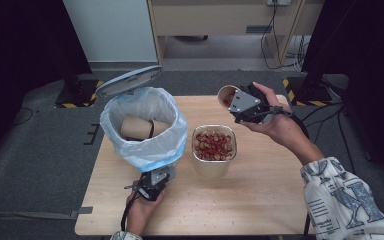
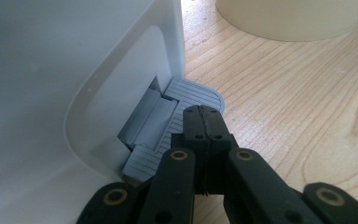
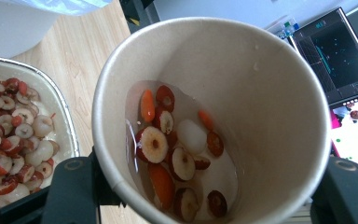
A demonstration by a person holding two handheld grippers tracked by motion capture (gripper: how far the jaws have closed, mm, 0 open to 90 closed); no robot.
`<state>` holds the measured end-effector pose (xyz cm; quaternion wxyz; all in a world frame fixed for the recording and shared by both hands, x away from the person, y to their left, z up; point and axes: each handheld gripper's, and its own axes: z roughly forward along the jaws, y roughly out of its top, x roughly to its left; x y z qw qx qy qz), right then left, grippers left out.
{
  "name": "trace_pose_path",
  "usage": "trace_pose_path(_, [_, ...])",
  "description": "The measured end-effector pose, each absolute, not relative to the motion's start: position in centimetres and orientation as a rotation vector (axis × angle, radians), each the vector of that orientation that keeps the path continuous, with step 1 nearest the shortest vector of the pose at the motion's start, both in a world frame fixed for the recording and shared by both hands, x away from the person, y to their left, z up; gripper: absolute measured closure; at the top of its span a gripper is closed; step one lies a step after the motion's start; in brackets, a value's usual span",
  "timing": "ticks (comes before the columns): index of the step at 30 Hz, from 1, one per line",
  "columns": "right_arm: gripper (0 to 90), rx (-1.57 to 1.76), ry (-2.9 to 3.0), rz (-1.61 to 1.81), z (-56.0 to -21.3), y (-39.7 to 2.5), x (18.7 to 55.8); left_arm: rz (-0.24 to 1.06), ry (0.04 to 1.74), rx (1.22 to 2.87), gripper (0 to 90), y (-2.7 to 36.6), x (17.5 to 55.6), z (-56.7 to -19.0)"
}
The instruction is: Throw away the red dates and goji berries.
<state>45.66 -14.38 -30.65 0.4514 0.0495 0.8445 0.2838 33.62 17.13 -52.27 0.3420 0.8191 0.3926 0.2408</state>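
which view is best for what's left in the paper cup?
Right gripper view: it looks straight into the paper cup, showing fruit slices in some liquid. The high view shows just the cup tilted in the right gripper, contents too small.

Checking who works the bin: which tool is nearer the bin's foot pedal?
Left. The left tool is shut, its tips resting on the grey pedal at the base of the white bin. The right tool is across the table, raised, holding a paper cup.
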Motion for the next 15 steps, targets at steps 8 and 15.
trace_pose_path(8, [35.0, 0.132, 2.087, 0.692, -30.67, -14.75, 45.82, 0.624, 1.022, 2.132, 90.0, 17.14, 33.62, -52.25])
trace_pose_path(15, [34.9, 0.133, 2.093, 0.695, -30.68, -14.75, 45.8, 0.626, 1.022, 2.13, 90.0, 17.13, 33.62, -52.28])
